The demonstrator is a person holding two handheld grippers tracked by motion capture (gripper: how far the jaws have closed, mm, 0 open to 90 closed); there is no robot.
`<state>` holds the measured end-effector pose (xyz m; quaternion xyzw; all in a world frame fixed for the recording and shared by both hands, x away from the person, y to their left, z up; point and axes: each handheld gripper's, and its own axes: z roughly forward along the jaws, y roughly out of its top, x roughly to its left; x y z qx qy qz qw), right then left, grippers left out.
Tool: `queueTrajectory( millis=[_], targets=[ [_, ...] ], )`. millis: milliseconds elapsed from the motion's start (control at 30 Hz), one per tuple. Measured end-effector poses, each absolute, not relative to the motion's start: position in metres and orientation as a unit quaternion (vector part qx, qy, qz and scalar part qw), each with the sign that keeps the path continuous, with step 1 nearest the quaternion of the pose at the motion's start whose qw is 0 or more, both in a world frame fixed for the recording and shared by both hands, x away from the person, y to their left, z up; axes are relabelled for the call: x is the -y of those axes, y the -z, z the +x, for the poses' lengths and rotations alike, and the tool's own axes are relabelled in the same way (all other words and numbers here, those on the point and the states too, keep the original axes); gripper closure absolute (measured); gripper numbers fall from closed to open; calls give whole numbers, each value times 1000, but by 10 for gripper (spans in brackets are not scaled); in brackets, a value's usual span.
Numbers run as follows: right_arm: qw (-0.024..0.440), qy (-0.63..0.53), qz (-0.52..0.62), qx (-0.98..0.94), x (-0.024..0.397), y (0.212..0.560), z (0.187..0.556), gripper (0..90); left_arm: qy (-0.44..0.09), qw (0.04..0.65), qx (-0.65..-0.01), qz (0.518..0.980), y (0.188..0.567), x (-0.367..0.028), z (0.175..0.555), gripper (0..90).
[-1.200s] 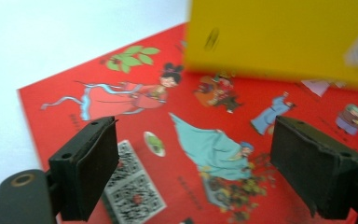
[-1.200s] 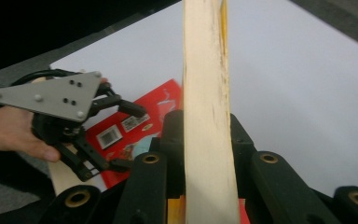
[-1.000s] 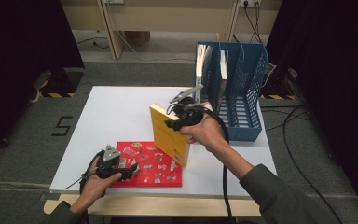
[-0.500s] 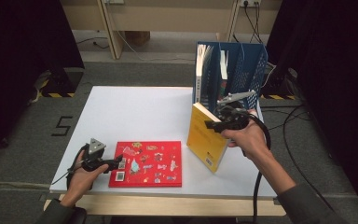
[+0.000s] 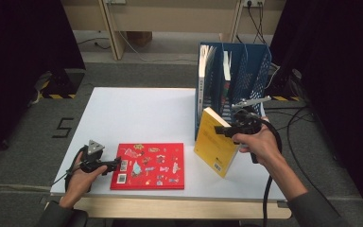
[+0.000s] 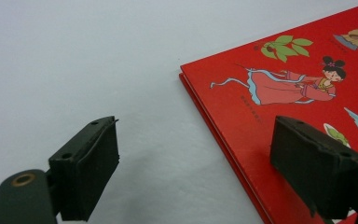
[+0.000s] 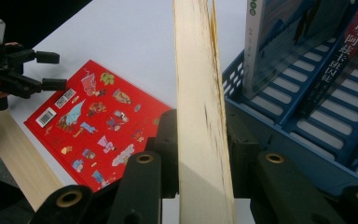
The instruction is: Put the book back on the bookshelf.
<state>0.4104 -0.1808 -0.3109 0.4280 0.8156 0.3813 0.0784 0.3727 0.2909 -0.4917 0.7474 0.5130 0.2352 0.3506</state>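
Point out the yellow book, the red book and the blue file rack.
yellow book (image 5: 213, 144): high view, middle of its yellow cover.
red book (image 5: 149, 165): high view, middle of its picture cover.
blue file rack (image 5: 257, 71): high view, its right mesh wall.

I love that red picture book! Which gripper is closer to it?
Left. The left gripper is open right at the red book's edge; the right gripper is farther off, clamping the yellow book.
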Motion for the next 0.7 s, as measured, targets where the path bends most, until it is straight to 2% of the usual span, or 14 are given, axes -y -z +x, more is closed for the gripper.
queueTrajectory(
  millis=[467,700],
  targets=[
    [64,-406,434,-802,192,310,412,752,-223,359,-524,739,493,-297,375,149],
    [86,-458,446,-764,224,280,400,751,-225,372,-557,708,492,-317,381,149]
  ],
)
